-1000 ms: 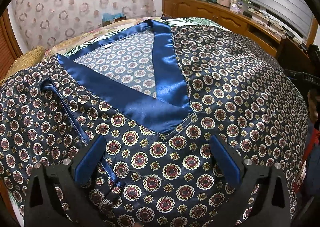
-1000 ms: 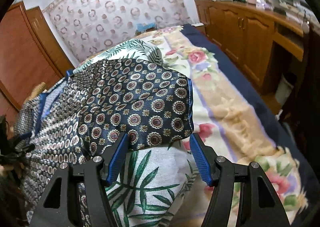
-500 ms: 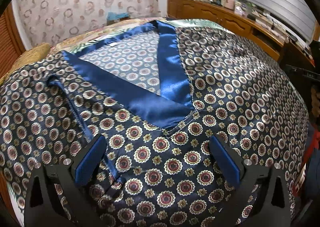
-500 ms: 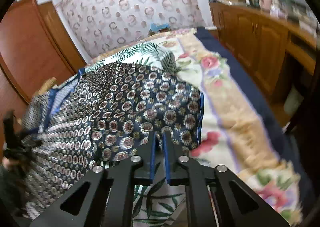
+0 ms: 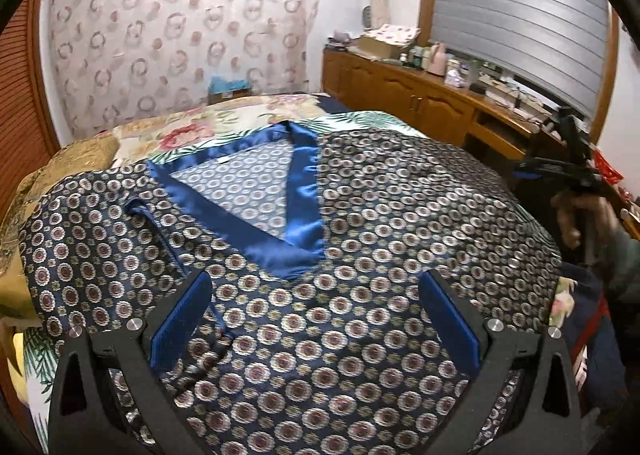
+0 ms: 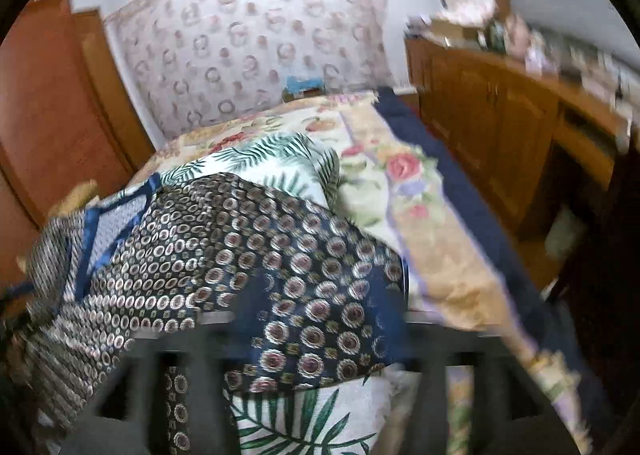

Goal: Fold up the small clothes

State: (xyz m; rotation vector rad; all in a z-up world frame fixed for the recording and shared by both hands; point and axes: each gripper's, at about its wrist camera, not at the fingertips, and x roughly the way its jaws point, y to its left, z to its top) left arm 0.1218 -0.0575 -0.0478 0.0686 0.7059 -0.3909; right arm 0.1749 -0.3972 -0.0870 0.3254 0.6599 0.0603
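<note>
A dark blue patterned satin top [image 5: 380,223] with a bright blue V-neck trim [image 5: 296,207] lies spread on the bed. My left gripper [image 5: 312,319] is open and hovers just above its chest, below the V. In the right wrist view the top's sleeve [image 6: 304,287] is lifted and draped over my right gripper [image 6: 316,339]. That gripper is blurred and mostly hidden by the cloth. It appears shut on the sleeve edge. The right gripper also shows far right in the left wrist view [image 5: 568,171].
The bed has a floral bedspread [image 6: 404,175] and a leaf-print cloth [image 6: 316,415] under the top. A wooden cabinet [image 5: 416,103] with clutter runs along the right. A wooden wardrobe [image 6: 48,103] stands at left. A patterned curtain [image 5: 180,39] hangs behind.
My right gripper closed on the sleeve edge, then lifted it up and over towards the garment. My left gripper rose and pulled back a little, staying open.
</note>
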